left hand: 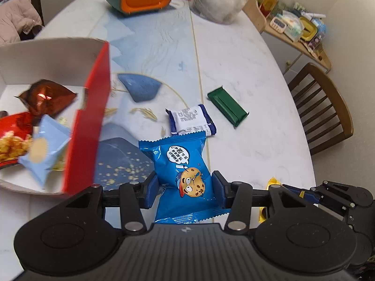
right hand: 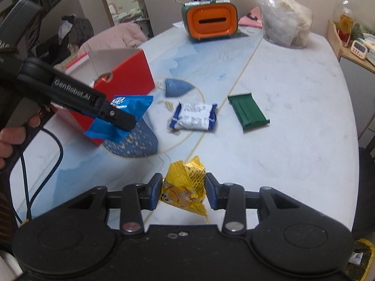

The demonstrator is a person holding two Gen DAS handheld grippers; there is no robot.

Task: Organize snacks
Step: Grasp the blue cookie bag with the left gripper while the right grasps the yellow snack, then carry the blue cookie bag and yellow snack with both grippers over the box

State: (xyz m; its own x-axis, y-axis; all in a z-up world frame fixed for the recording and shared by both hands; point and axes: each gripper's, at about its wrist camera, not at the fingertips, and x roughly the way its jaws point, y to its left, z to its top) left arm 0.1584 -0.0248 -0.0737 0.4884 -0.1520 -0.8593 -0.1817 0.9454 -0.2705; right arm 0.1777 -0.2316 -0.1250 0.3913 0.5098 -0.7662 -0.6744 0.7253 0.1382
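The blue cookie packet [left hand: 185, 175] sits pinched in the left gripper [left hand: 185, 187], just beside the red box [left hand: 93, 117]. The right gripper [right hand: 184, 192] pinches a yellow packet [right hand: 187, 185] above the surface [right hand: 293, 117]. Clear the box's wall before releasing, so the packet drops inside.

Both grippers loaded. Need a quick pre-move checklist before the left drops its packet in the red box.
1. Left gripper shut on the blue cookie packet: ok.
2. Packet above the red box opening: not ok; it hangs beside the box's red wall, outside.
3. Room in the box: ok; a brown packet, a light blue packet and bare floor show.
4. Right gripper shut on the yellow packet: ok.
5. Left on the table: white-and-blue packet, green bar.
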